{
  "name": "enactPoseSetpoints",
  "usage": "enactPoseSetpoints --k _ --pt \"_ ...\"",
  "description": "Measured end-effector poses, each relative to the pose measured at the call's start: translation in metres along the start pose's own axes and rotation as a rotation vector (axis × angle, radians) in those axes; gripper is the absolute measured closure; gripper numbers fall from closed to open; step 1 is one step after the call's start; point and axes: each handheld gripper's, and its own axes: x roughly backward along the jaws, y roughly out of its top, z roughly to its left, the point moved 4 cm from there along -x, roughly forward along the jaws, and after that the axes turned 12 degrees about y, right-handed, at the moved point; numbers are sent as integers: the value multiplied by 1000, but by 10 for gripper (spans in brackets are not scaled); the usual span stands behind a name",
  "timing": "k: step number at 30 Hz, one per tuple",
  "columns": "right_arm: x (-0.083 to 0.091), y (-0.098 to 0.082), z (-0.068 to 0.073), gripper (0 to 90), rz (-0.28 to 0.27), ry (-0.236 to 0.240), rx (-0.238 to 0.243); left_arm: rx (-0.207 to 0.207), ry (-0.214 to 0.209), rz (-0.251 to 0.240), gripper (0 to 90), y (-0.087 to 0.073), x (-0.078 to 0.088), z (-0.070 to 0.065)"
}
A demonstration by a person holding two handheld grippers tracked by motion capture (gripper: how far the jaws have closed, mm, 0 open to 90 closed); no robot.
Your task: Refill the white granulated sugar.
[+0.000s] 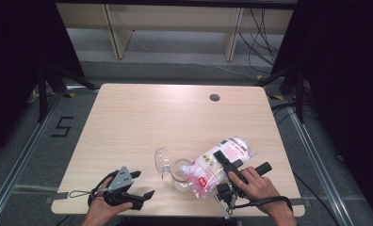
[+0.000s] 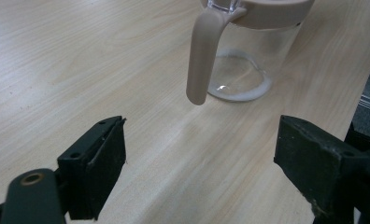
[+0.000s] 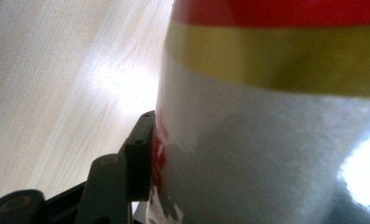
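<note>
Your right gripper (image 1: 223, 162): lower right of the high view, jaws clamped on the clear plastic bag of white grains with red and pink print (image 1: 217, 165).
Bag: tilted, its low end over the mouth of the clear glass jug with beige handle (image 2: 241, 56), lower centre.
Your left gripper (image 1: 140, 188): lower left, jaws apart, nothing between them.
Jug lid (image 1: 162, 160): clear, just left of the jug.

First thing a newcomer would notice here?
The white bag with red and pink print, clamped in the right gripper and tipped toward the clear glass jug at the table's near edge. Next, the jug's beige handle and a thin white layer on its bottom, seen from the left gripper, which sits open and empty at the near left of the table.
</note>
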Motion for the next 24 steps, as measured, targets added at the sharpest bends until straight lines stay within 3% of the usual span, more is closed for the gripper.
enactPoseSetpoints --k 8,10,17,19,20,24 --pt "1 -1 -3 490 25 -9 45 22 -3 -10 161 0 -1 -1" --pt "1 -1 -4 491 22 -8 45 -5 -1 5 161 0 0 1" --pt "1 -2 -4 492 34 -12 59 -17 -5 -1 161 0 0 2" --pt "1 -2 -4 493 34 -11 62 -5 -6 -9 161 0 -1 1" --pt "1 -2 -5 493 33 -12 66 24 -4 -3 161 0 -1 -1" --pt "0 -2 -5 495 30 -15 65 22 -5 -4 161 0 -1 -1"
